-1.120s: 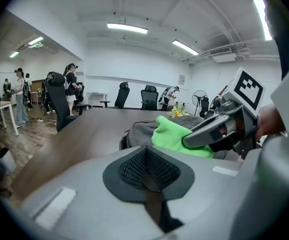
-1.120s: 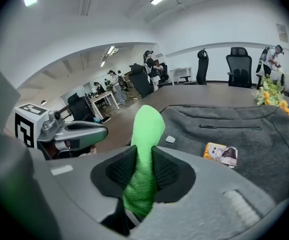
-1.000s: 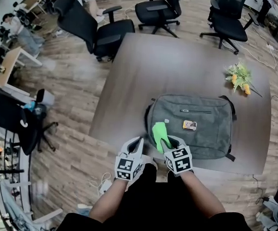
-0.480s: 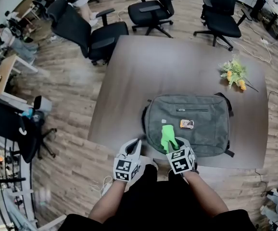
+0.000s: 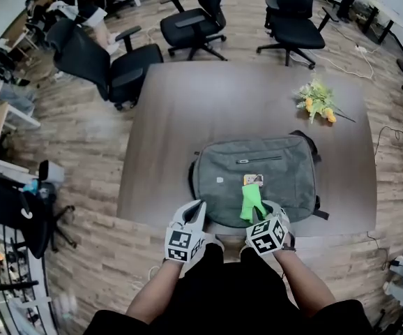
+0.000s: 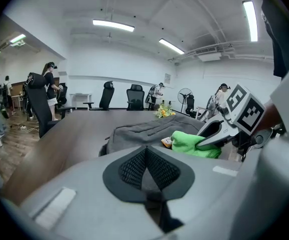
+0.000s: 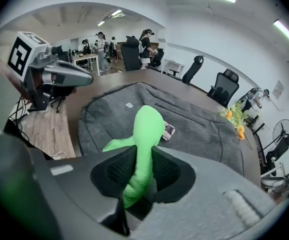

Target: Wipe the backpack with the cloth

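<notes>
A grey backpack (image 5: 257, 176) lies flat on the brown table (image 5: 187, 117), near its front edge. My right gripper (image 5: 257, 211) is shut on a bright green cloth (image 5: 250, 202), which rests on the backpack's near edge beside a small tag (image 5: 253, 180). In the right gripper view the green cloth (image 7: 143, 139) is pinched between the jaws over the backpack (image 7: 194, 129). My left gripper (image 5: 193, 213) hangs at the table's front edge, left of the backpack, with its jaws closed on nothing. From the left gripper view, backpack (image 6: 139, 131) and cloth (image 6: 194, 143) lie ahead and to the right.
A bunch of yellow flowers (image 5: 315, 102) lies at the table's back right. Black office chairs (image 5: 187, 19) stand beyond the far edge and at the left (image 5: 93, 58). Cables run along the wooden floor at right. People sit in the far left corner.
The right gripper has slid the green cloth rightward along the backpack's near edge, toward the small tag. The left gripper has stayed by the table's front edge.
</notes>
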Available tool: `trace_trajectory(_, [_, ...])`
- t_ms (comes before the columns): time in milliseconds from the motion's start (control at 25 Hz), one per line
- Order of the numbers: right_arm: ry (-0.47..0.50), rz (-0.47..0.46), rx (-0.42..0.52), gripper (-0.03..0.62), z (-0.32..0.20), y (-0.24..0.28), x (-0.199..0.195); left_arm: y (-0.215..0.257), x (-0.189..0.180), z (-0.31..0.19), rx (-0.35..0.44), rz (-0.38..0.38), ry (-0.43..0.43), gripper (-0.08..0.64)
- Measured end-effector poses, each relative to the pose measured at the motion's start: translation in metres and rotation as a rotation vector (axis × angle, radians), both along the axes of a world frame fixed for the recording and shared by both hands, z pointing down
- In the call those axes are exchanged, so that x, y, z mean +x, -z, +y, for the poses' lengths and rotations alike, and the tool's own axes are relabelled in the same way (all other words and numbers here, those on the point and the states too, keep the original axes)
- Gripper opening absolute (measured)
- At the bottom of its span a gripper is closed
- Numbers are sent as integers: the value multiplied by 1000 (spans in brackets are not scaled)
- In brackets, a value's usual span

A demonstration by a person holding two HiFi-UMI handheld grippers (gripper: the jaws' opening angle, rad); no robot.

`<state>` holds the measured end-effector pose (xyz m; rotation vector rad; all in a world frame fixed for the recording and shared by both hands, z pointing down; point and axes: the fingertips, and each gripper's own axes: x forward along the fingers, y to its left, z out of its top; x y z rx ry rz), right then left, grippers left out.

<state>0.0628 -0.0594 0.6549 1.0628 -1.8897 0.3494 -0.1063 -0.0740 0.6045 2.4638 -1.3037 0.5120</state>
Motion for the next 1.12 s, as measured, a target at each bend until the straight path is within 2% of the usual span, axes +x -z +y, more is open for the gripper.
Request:
trace_trajectory(240, [-90, 52, 17, 89, -2, 6, 45, -2, 38, 7, -16, -9, -98, 18])
trace_trajectory(320, [-127, 66, 15, 89, -1, 8, 64, -4, 49, 8, -15, 11, -121, 18])
trace_trajectory(440, [-180, 76, 19, 89, 1, 15, 89, 9, 61, 4, 0, 56, -133, 18])
trace_trajectory(560, [-209, 94, 37, 89, 1, 21, 110, 18, 66, -2, 12, 60, -143, 18])
trace_trajectory(840, [-211, 240, 107, 89, -1, 38, 159, 15, 73, -6, 25, 46, -167, 18])
trace_trajectory(1120, [-264, 235, 147, 89, -5, 50, 190, 13, 81, -9, 28, 51, -162, 18])
